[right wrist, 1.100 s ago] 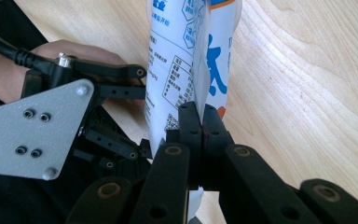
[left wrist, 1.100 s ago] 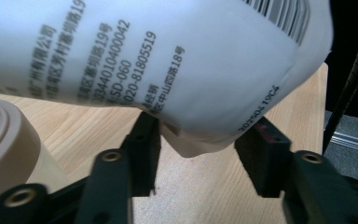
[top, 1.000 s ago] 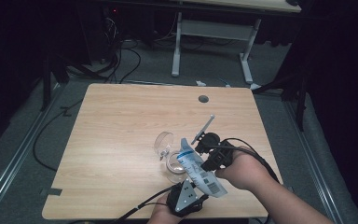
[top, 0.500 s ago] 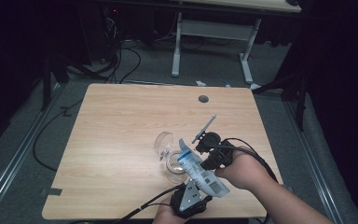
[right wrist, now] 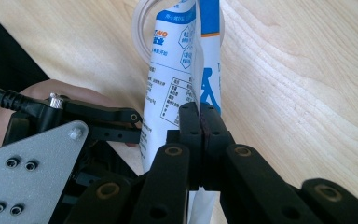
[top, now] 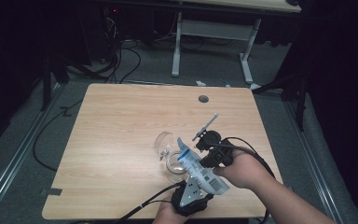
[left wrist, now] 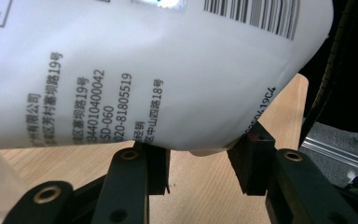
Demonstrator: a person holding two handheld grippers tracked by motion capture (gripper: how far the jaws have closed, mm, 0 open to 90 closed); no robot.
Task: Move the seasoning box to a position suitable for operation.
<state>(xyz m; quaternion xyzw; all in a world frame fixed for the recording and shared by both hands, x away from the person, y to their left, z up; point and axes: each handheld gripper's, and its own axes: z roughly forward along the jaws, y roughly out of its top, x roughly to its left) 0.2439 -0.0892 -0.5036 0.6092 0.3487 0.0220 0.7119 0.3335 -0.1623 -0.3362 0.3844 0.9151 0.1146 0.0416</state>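
A white and blue printed pouch (top: 200, 170) hangs tilted over the table's front right part. My right gripper (top: 197, 148) is shut on it, and the right gripper view shows the jaws (right wrist: 200, 109) pinched on the pouch's (right wrist: 168, 84) thin edge seam. My left gripper (top: 196, 185) points up at the pouch's lower end from the front edge. In the left gripper view its jaws (left wrist: 200, 158) stand apart and have just been closing. The pouch's (left wrist: 144, 70) rounded bottom sits at their tips, not squeezed. The pouch's upper end is over a clear glass (top: 173, 165).
A second clear glass (top: 164, 142) lies on its side just left of the pouch. The wooden table (top: 121, 121) has a round cable hole (top: 203, 99) near its far edge. Cables trail off the front edge, and desk legs stand on the floor beyond.
The left gripper has shifted slightly right, under the pouch's lower end. The right hand, the pouch and the glasses have stayed put.
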